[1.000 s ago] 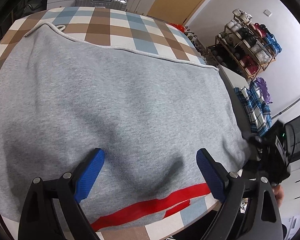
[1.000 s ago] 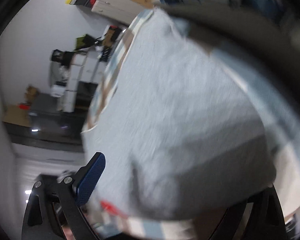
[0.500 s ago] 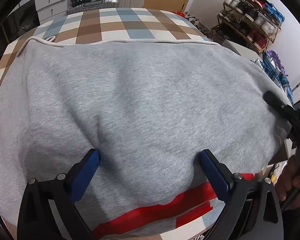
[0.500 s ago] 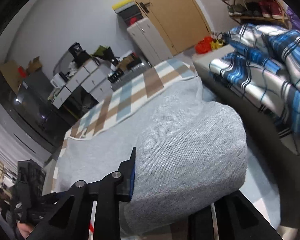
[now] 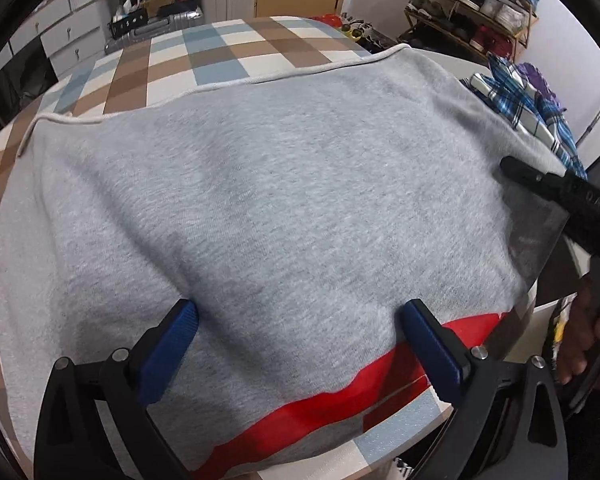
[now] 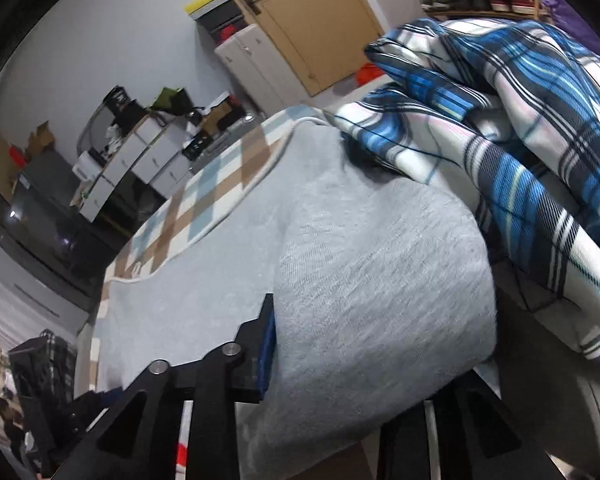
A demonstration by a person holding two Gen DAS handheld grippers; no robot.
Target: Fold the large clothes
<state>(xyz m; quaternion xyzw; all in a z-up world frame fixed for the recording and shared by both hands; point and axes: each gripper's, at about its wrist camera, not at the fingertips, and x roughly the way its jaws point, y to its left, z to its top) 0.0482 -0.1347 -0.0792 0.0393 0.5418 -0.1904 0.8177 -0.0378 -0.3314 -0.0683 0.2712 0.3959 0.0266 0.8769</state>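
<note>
My right tongs have just clamped onto the soft grey knit sweatshirt's side edge and lifted it, starting the fold, while my left tongs hover wide open over its near hem.

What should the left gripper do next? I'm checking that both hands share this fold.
Probably close the left gripper on the grey garment below it. Its jaws stand wide open over the near hem by the red tape, while the right gripper already has a bunched fold clamped, so the left side lies loose.
</note>
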